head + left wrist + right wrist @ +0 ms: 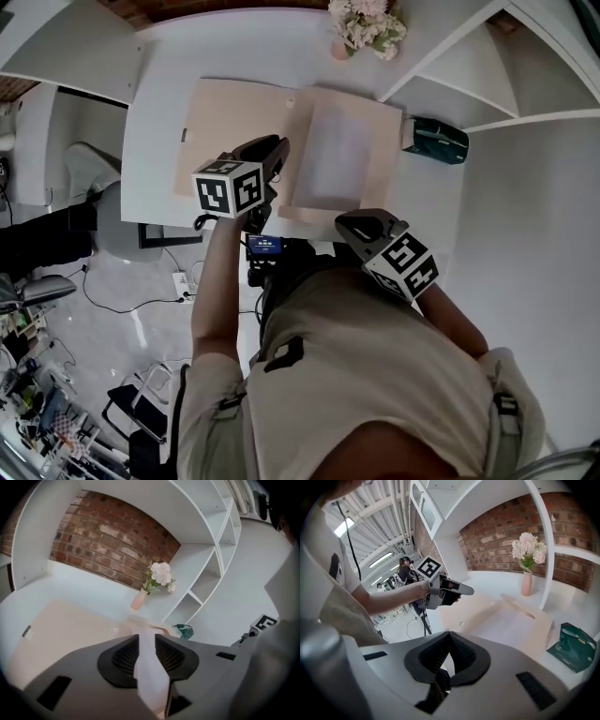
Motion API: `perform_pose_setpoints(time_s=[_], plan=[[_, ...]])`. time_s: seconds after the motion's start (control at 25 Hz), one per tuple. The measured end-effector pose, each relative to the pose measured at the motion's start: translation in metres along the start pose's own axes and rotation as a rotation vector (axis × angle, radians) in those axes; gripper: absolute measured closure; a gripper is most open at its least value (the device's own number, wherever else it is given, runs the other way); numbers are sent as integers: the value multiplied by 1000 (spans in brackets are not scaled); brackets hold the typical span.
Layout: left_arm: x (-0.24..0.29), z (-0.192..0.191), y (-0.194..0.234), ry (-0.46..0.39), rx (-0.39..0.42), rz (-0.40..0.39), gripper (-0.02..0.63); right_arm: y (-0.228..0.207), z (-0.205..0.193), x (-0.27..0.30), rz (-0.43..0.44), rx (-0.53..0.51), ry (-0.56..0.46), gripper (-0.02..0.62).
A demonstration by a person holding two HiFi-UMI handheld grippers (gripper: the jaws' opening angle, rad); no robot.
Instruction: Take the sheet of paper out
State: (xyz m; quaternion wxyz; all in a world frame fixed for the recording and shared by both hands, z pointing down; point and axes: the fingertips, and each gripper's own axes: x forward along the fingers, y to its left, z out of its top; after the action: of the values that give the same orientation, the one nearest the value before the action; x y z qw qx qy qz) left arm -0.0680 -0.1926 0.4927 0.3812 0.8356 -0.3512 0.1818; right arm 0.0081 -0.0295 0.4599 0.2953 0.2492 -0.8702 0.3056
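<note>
A beige folder (234,127) lies open on the white desk (159,84). On its right half rests a pale sheet of paper (339,155). My left gripper (279,150) hangs at the sheet's left edge. In the left gripper view the white sheet (151,672) runs up through the gap of my left gripper (146,637), whose jaws stand slightly apart and do not pinch it. My right gripper (352,220) is at the desk's front edge by the folder's near corner. In the right gripper view my right gripper (450,633) has its jaw tips together, with nothing seen between them.
A vase of white flowers (366,23) stands at the back of the desk. A dark green pouch (439,139) lies right of the folder. White shelves (487,75) rise on the right. Cables and a chair sit on the floor at the left.
</note>
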Motion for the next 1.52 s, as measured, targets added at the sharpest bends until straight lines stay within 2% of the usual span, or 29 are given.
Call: perform_pose_setpoints(time_s=[0.04, 0.16, 0.32, 0.52, 0.76, 1.04, 1.4, 1.52], plan=[[7, -4, 0, 29, -1, -8, 479, -5, -6, 2, -13, -3, 17, 577], [24, -14, -1, 101, 2, -36, 395, -20, -22, 10, -27, 17, 52, 577], [56, -20, 1, 167, 10, -59, 359, -37, -42, 19, -31, 27, 108, 577], [94, -42, 7, 282, 0, -65, 341, -44, -61, 29, -20, 16, 167, 577], [117, -54, 20, 346, 1, -40, 330, -62, -73, 31, -49, 49, 184, 577], [127, -55, 24, 319, -74, -44, 330, -69, -89, 37, -63, 50, 235, 577], [132, -56, 16, 329, -79, -92, 328, -73, -88, 39, -51, 68, 219, 577], [135, -56, 11, 332, -118, -128, 328, -73, -86, 41, -50, 66, 206, 577]])
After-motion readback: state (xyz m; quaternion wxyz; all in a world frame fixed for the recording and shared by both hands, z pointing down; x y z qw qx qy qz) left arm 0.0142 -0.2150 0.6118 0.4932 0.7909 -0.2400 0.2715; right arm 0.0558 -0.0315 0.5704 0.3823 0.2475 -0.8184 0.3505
